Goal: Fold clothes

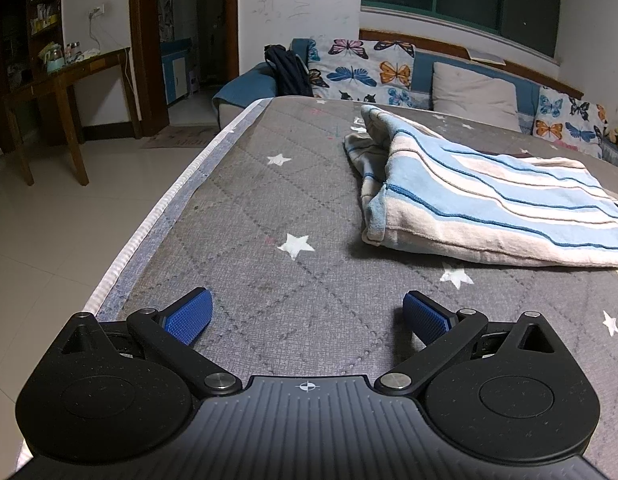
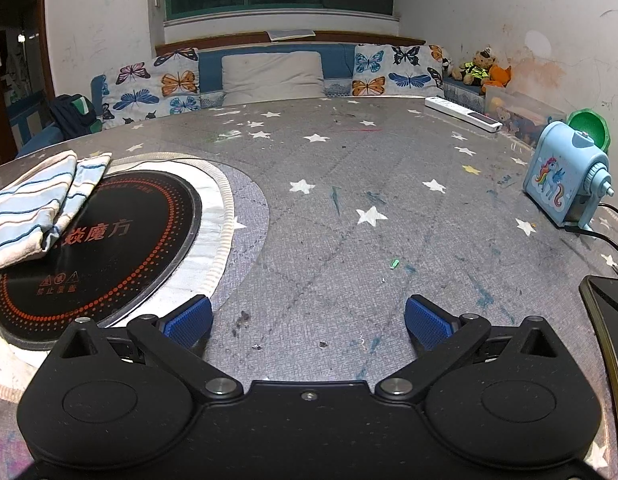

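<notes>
Both hand-held grippers, left hand-held gripper (image 1: 307, 312) and right hand-held gripper (image 2: 308, 316), are hovering released over the counter (image 1: 249, 208); the striped garment (image 1: 489, 200) is lying folded nearby.

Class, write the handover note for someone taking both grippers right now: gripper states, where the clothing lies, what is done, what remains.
Left gripper: open, empty, low over the grey star-print table cover.
Right gripper: open, empty, over the same cover.
Striped garment: lying in a loosely folded bundle on the table, partly over the round black hotplate; neither gripper touches it.
Done: apparently a rough fold.
Left: possibly tidying or folding further; no other clothes in view.
</notes>
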{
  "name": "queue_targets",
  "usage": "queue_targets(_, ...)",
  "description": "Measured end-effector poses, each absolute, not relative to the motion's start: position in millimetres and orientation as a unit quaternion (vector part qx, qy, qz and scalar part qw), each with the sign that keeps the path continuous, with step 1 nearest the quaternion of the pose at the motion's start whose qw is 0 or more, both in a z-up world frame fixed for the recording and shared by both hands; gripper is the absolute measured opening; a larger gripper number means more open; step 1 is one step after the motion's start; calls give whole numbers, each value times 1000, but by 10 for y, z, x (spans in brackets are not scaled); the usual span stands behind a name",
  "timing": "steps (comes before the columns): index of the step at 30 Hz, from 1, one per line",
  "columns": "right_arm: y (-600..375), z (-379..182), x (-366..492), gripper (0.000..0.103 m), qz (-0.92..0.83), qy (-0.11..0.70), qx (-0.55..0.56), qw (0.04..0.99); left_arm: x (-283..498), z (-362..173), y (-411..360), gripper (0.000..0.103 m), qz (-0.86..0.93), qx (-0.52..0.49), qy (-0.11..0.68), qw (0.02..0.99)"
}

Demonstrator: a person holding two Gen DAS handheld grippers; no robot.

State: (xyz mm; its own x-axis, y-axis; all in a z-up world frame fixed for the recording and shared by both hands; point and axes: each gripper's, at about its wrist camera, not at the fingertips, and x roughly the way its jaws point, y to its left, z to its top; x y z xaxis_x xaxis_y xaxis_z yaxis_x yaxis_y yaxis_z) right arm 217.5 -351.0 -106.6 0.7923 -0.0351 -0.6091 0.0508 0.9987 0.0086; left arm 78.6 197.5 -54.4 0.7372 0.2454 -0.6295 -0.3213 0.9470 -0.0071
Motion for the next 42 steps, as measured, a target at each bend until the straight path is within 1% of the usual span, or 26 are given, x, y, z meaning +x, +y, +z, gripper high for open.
queue_targets(42, -3422, -1090, 2241, 103, -19, 328, 11, 945, 751, -548, 2007, 103, 153, -56, 329, 930)
